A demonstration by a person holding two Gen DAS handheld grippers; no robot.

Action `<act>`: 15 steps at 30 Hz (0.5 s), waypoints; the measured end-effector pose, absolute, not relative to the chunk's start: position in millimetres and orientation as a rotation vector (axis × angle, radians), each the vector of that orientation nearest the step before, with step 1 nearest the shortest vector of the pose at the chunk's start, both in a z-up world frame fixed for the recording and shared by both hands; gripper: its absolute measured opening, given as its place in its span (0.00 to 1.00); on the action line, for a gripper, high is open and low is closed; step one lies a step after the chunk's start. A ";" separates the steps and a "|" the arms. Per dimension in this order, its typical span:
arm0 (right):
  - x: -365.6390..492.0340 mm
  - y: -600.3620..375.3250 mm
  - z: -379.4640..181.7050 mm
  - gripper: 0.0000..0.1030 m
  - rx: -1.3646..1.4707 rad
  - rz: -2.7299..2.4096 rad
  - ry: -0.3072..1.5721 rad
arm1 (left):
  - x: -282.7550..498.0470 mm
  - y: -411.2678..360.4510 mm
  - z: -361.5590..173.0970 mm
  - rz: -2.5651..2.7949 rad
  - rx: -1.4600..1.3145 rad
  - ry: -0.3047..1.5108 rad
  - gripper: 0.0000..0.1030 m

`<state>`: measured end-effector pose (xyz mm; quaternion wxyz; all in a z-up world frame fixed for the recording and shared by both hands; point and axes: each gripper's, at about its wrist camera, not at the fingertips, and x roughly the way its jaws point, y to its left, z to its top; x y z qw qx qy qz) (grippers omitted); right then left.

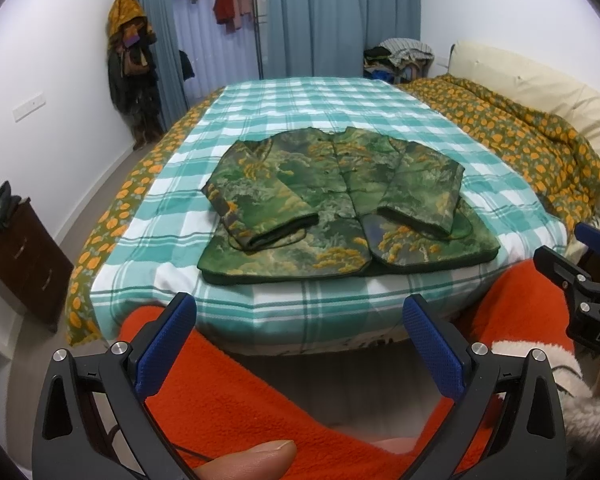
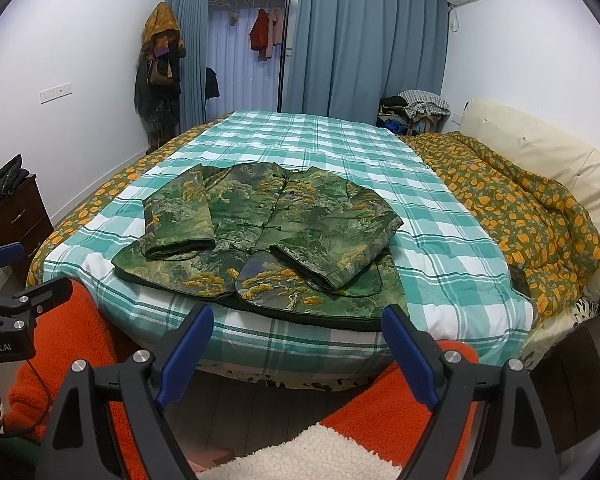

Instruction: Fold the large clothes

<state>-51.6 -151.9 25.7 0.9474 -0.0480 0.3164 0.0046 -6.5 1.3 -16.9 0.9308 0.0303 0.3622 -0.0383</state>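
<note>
On the bed [image 2: 440,216], over a teal and white checked sheet [image 1: 300,100], a green jacket [image 1: 340,204] printed with trees and yellow foliage lies front side up near the closest edge, its hem toward the cameras. Both sleeves are folded in across the chest, cuffs pointing to the hem, and the front is closed down the middle. An orange-flowered quilt [image 2: 532,216] is bunched along the bed's right side against a cream headboard [image 2: 540,152]. The left hand-held gripper [image 1: 300,344] hangs short of the bed's edge with its blue-padded fingers spread wide and nothing between them; a thumb [image 1: 248,460] shows at its base. The right hand-held gripper [image 2: 298,350] is likewise wide apart and holding nothing, apart from the jacket. Orange fleece sleeves [image 2: 400,404] show beneath both
</note>
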 end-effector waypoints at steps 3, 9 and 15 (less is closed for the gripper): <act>-51.8 -151.5 25.6 0.86 -0.098 0.010 0.645 | -6.4 0.9 -16.9 -0.078 0.062 0.744 1.00; -51.7 -151.5 25.4 0.86 -0.097 0.009 0.646 | -7.1 0.4 -17.1 -0.077 0.063 0.743 1.00; -52.0 -150.9 25.0 0.86 -0.098 0.010 0.646 | -7.3 0.2 -17.8 -0.077 0.064 0.744 1.00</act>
